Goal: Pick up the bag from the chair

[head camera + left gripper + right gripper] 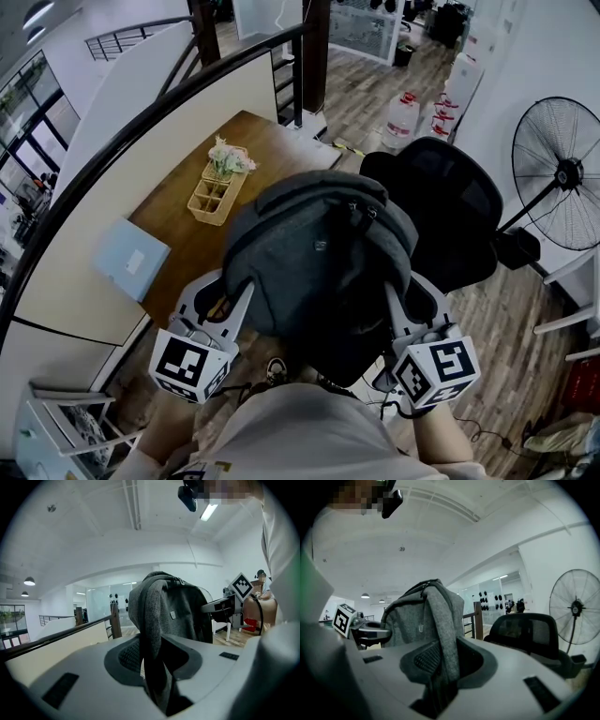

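Observation:
A dark grey backpack (319,253) hangs in the air in front of me, lifted clear of the black mesh office chair (448,211) behind it. My left gripper (242,298) is shut on the backpack's left shoulder strap (152,663). My right gripper (392,302) is shut on the right shoulder strap (443,653). In the left gripper view the backpack body (180,613) rises above the jaws, and the right gripper view shows the backpack body (410,618) the same way. The chair (529,632) stands to the right in the right gripper view.
A wooden table (220,202) lies to the left with a slotted wooden caddy (217,192) holding flowers and a pale blue folder (129,258). A dark curved railing (141,122) runs behind it. A standing fan (561,173) is at the right, water bottles (403,117) further back.

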`<state>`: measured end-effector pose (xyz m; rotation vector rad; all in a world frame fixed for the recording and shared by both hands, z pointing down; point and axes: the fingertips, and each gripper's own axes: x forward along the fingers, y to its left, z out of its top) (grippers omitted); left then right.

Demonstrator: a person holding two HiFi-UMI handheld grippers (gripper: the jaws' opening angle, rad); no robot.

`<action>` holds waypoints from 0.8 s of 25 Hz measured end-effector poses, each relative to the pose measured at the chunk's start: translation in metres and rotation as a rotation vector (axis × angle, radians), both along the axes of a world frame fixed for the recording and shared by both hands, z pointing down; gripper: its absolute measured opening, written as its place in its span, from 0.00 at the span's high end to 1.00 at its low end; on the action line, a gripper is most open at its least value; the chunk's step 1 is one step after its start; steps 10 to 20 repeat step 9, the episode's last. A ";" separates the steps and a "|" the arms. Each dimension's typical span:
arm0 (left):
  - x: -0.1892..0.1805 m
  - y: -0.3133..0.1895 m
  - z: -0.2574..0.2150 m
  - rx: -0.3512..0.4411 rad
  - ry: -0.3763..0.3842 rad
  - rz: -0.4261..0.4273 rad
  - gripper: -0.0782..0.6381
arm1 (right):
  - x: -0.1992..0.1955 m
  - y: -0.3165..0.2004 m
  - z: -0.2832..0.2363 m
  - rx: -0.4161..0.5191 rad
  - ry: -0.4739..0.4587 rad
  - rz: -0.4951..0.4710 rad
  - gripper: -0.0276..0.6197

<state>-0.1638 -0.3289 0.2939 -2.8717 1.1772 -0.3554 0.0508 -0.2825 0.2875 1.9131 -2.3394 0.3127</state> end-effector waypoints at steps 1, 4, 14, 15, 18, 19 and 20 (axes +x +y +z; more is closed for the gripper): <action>0.000 0.000 0.000 -0.001 0.002 0.002 0.76 | 0.000 0.000 0.000 -0.002 0.001 -0.001 0.81; 0.000 0.001 0.002 -0.004 0.014 0.011 0.76 | 0.000 0.001 0.001 -0.009 0.013 -0.004 0.81; -0.006 -0.004 0.001 -0.009 0.011 0.004 0.76 | -0.006 -0.004 -0.001 -0.003 0.021 -0.020 0.82; -0.006 -0.004 0.001 -0.009 0.011 0.004 0.76 | -0.006 -0.004 -0.001 -0.003 0.021 -0.020 0.82; -0.006 -0.004 0.001 -0.009 0.011 0.004 0.76 | -0.006 -0.004 -0.001 -0.003 0.021 -0.020 0.82; -0.006 -0.004 0.001 -0.009 0.011 0.004 0.76 | -0.006 -0.004 -0.001 -0.003 0.021 -0.020 0.82; -0.006 -0.004 0.001 -0.009 0.011 0.004 0.76 | -0.006 -0.004 -0.001 -0.003 0.021 -0.020 0.82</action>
